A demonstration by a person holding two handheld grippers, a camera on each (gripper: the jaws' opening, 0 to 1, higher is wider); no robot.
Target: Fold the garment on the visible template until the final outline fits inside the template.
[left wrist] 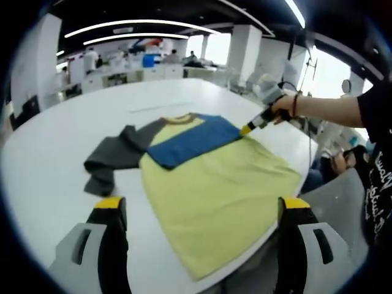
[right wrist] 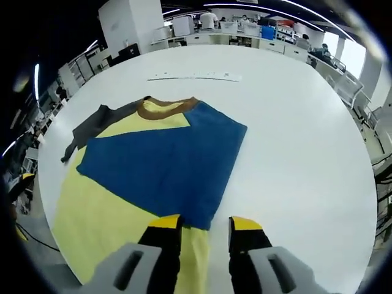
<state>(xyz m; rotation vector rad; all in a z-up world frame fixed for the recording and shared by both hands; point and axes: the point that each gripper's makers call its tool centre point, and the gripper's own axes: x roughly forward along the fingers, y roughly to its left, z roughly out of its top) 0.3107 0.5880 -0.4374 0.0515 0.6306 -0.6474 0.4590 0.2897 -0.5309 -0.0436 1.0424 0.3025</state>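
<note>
A large white table (left wrist: 55, 177) carries a yellow shirt (left wrist: 214, 196) laid flat, its brown collar toward the far side. A blue panel (right wrist: 165, 165) is folded across its upper part, and a grey sleeve (left wrist: 110, 156) spreads out to the left. Farther back lies a thin pale strip (right wrist: 196, 77).
</note>
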